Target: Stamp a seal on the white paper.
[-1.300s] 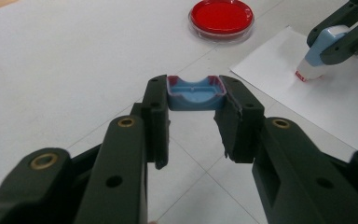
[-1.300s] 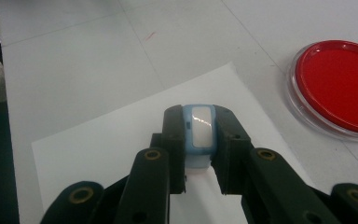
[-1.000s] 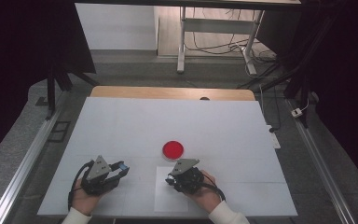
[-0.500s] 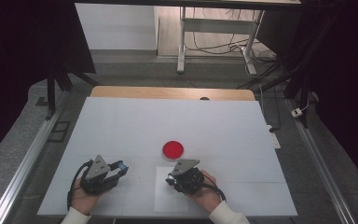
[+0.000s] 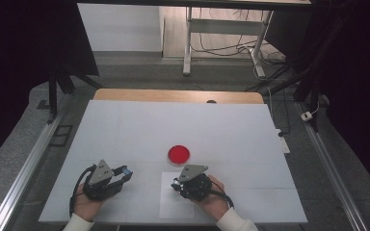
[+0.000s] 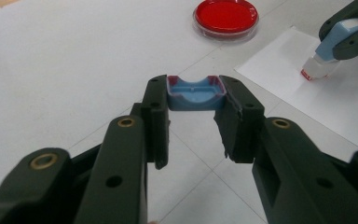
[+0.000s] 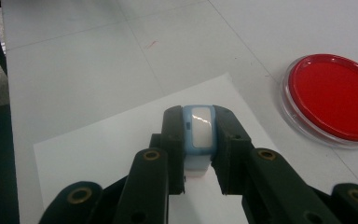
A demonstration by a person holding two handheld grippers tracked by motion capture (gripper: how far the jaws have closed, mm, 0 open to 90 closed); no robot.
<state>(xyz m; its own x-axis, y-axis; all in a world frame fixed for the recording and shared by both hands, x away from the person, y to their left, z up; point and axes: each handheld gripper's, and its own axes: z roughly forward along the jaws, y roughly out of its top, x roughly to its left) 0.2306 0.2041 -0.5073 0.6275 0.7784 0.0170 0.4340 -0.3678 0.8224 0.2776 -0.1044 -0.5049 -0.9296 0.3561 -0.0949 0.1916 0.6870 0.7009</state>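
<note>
**Stamp on paper, cap held aside**

The right hand-held gripper [image 5: 177,184] clamps a blue stamp [image 7: 198,135] between its jaws, its red-edged end down on the paper [image 5: 176,199], which lies on the bench [image 5: 125,130] just in front of the red dish [image 5: 178,154]. The left hand-held gripper [image 6: 193,100] grips a blue cap [image 6: 195,93] at its jaw tips, hollow side up, left of the paper and well apart from the dish.

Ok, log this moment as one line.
left claw: shut on cap | right claw: shut on stamp, over paper | dish: untouched
</note>
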